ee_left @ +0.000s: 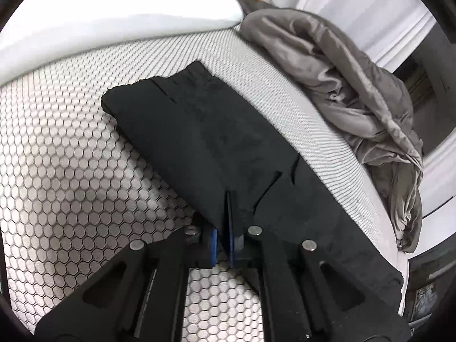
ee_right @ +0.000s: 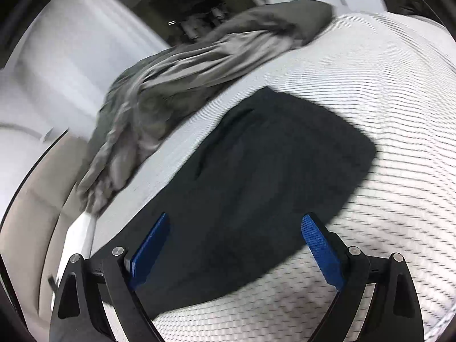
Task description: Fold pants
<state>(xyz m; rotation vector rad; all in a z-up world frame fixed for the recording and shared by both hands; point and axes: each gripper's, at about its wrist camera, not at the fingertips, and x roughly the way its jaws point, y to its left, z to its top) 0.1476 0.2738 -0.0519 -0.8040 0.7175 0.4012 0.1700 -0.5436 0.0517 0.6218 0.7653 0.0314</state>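
Black pants [ee_left: 205,134] lie folded lengthwise on a mattress with a white honeycomb-patterned cover [ee_left: 71,176]. My left gripper [ee_left: 223,222] is shut on the pants' near edge, the cloth pinched between its blue pads. In the right wrist view the pants [ee_right: 270,165] lie ahead as a dark slab. My right gripper [ee_right: 235,228] is open and empty, hovering over the pants' near end, its blue pads [ee_right: 322,250] wide apart. This view is blurred by motion.
A crumpled grey blanket [ee_left: 356,91] lies along the mattress edge beyond the pants; it also shows in the right wrist view [ee_right: 171,85]. A white pillow [ee_left: 99,20] lies at the far left. The mattress edge [ee_left: 384,216] drops off at the right, with white walls behind.
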